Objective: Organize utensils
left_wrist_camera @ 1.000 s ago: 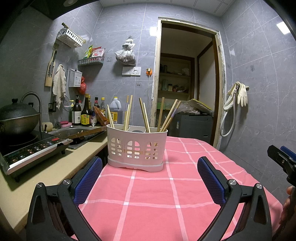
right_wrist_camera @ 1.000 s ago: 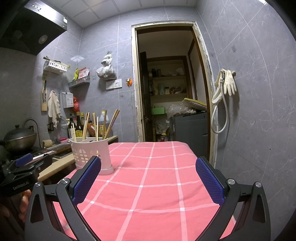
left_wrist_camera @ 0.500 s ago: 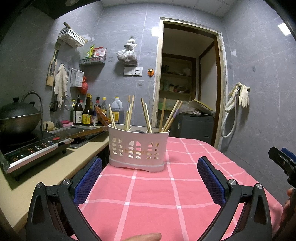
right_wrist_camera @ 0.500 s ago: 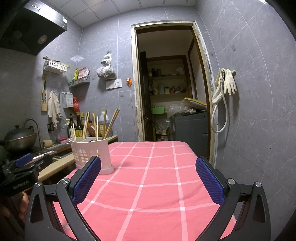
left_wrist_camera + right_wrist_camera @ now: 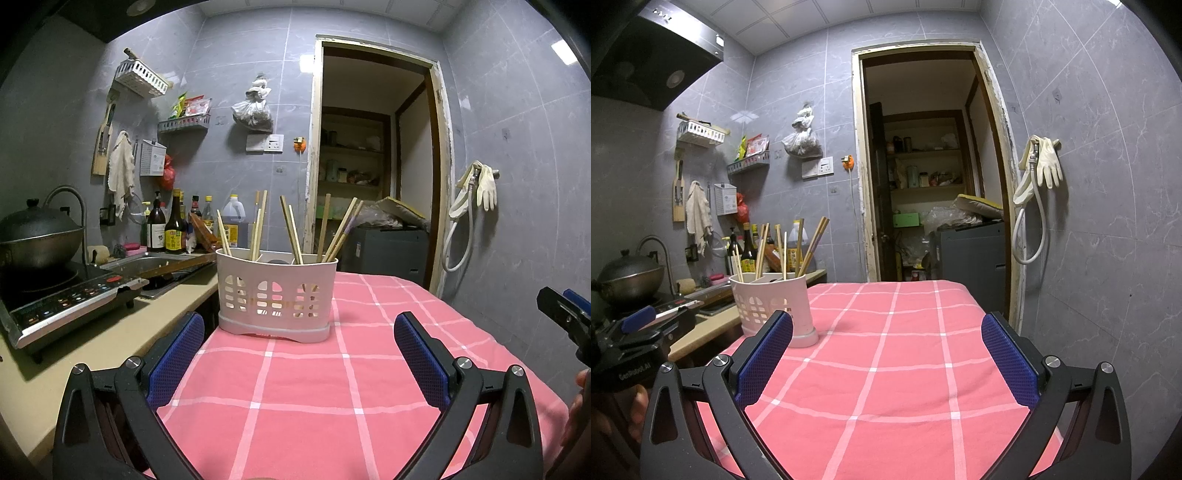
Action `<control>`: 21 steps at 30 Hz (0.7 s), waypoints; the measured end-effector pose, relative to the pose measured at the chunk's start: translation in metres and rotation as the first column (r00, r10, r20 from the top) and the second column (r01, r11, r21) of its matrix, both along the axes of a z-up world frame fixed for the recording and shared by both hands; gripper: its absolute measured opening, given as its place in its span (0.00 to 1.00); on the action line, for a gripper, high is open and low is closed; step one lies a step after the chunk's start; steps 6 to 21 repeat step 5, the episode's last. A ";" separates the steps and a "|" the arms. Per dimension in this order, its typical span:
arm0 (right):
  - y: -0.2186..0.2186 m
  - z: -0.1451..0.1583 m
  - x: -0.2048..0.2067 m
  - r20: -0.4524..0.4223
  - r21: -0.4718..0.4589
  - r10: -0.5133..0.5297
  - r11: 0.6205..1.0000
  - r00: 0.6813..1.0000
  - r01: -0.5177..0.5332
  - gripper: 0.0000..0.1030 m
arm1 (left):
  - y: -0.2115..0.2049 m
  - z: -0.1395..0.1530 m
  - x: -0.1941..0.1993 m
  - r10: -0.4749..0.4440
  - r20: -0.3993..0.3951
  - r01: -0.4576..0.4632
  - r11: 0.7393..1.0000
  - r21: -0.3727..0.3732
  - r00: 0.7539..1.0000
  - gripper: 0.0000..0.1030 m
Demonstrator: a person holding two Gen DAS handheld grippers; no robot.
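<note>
- "GenRobot.AI" is printed in pale letters on the black body of the left gripper (image 5: 631,347), seen at the left edge of the right wrist view.
- Labels on the bottles (image 5: 173,229) at the counter's back edge are too small to be read.

Matt white plastic utensil holder (image 5: 277,295) with wooden chopsticks (image 5: 291,234); pink checked cloth over the bench (image 5: 332,387); fingers (image 5: 419,358) padded in textured blue rubber.

We lowered and tilted the left tool (image 5: 298,354) slightly, so the white utensil holder (image 5: 276,295) and its chopsticks (image 5: 291,234) sat higher in its view. A fingertip seen briefly at that view's bottom edge was gone.
</note>
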State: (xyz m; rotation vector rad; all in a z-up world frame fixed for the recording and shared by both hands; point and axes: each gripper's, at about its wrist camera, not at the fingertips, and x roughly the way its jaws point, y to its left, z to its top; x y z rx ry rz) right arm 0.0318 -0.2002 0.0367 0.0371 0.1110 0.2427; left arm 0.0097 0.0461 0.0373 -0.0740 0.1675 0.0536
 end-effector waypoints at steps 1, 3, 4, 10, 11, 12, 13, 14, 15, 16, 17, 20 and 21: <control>0.000 0.000 0.000 0.000 0.001 0.000 1.000 1.000 0.000 1.00 | 0.000 0.000 0.000 -0.001 0.000 0.001 1.000 0.001 1.000 0.98; 0.000 0.000 0.000 0.000 0.000 -0.001 1.000 1.000 0.001 1.00 | 0.000 0.000 0.000 -0.001 0.000 0.001 1.000 0.001 1.000 0.98; 0.000 0.000 0.000 0.000 0.001 0.000 1.000 1.000 0.000 1.00 | 0.000 0.000 0.000 0.000 0.000 0.000 1.000 0.001 1.000 0.98; 0.000 0.000 0.000 -0.001 0.001 0.000 1.000 1.000 0.000 1.00 | 0.000 0.000 0.001 0.000 -0.001 0.000 1.000 0.002 1.000 0.98; 0.000 0.000 0.000 -0.001 0.001 0.000 1.000 1.000 0.000 1.00 | 0.000 0.000 0.001 0.000 -0.001 0.000 1.000 0.002 1.000 0.98; 0.000 0.000 0.000 -0.001 0.001 0.000 1.000 1.000 0.000 1.00 | 0.000 0.000 0.001 0.000 -0.001 0.000 1.000 0.002 1.000 0.98; 0.000 0.000 0.000 -0.001 0.001 0.000 1.000 1.000 0.000 1.00 | 0.000 0.000 0.001 0.000 -0.001 0.000 1.000 0.002 1.000 0.98; 0.000 0.000 0.000 -0.001 0.001 0.000 1.000 1.000 0.000 1.00 | 0.000 0.000 0.001 0.000 -0.001 0.000 1.000 0.002 1.000 0.98; 0.000 0.000 0.000 -0.001 0.001 0.000 1.000 1.000 0.000 1.00 | 0.000 0.000 0.001 0.000 -0.001 0.000 1.000 0.002 1.000 0.98; 0.000 0.000 0.000 -0.001 0.001 0.000 1.000 1.000 0.000 1.00 | 0.000 0.000 0.001 0.000 -0.001 0.000 1.000 0.002 1.000 0.98; 0.000 0.000 0.000 -0.001 0.001 0.000 1.000 1.000 0.000 1.00 | 0.000 0.000 0.001 0.000 -0.001 0.000 1.000 0.002 1.000 0.98; 0.000 0.000 0.000 -0.001 0.001 0.000 1.000 1.000 0.000 1.00 | 0.000 0.000 0.001 0.000 -0.001 0.000 1.000 0.002 1.000 0.98; 0.000 0.000 0.000 -0.001 0.001 0.000 1.000 1.000 0.000 1.00 | 0.000 0.000 0.001 0.000 -0.001 0.000 1.000 0.002 1.000 0.98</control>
